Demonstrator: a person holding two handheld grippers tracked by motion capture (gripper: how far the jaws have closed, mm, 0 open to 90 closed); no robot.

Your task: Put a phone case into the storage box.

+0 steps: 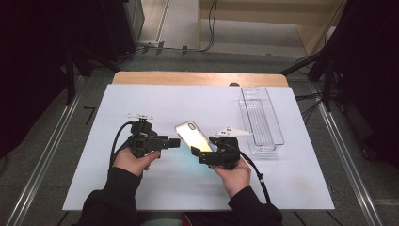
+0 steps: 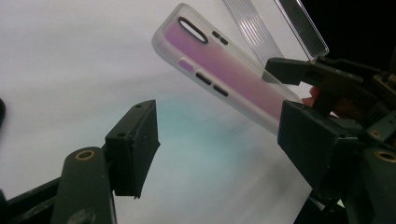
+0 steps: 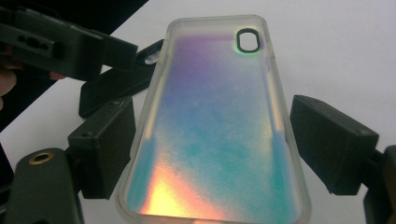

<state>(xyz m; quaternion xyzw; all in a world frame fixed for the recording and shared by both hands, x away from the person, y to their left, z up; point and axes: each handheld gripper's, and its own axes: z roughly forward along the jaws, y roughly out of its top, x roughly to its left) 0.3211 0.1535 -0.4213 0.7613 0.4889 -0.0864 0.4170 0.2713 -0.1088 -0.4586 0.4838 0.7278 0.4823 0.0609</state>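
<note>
A translucent phone case (image 1: 192,135) with an iridescent sheen hangs tilted above the white mat. My right gripper (image 1: 203,153) is shut on its near end. In the right gripper view the case (image 3: 215,116) lies lengthwise between the two black jaws of my right gripper (image 3: 215,140), camera hole at the far end. My left gripper (image 1: 174,142) points right at the case's left edge and stands open. In the left gripper view the case (image 2: 224,70) looks pink, lies beyond the wide-apart jaws of my left gripper (image 2: 224,140), and nothing sits between them.
A long clear plastic tray (image 1: 261,117) stands at the right of the white mat (image 1: 141,188). The wooden table edge (image 1: 197,78) runs along the back. Floor rails and cables lie beyond the table sides.
</note>
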